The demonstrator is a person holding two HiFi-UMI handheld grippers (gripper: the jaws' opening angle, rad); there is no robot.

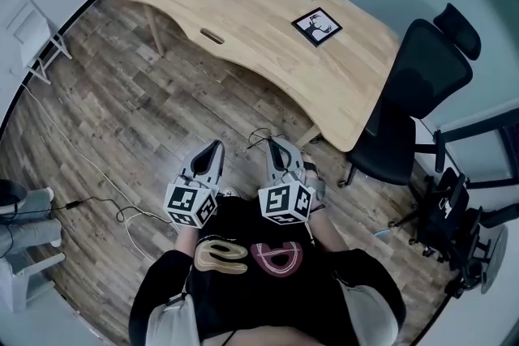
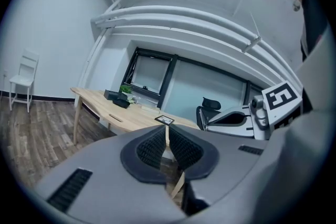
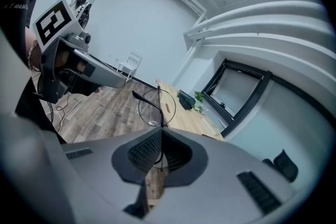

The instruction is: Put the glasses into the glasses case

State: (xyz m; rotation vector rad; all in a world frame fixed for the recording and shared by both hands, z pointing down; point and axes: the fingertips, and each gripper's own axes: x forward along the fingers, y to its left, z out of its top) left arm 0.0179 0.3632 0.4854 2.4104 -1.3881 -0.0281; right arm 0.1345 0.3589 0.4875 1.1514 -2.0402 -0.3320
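Right gripper (image 3: 161, 136) pinching glasses (image 3: 159, 105), lens beyond jaws

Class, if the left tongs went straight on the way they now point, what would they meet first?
The left tongs would probably meet the table first, near its front edge, though depth is unclear.

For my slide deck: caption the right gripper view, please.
Right tongs shut on thin-framed glasses, wooden table ahead.
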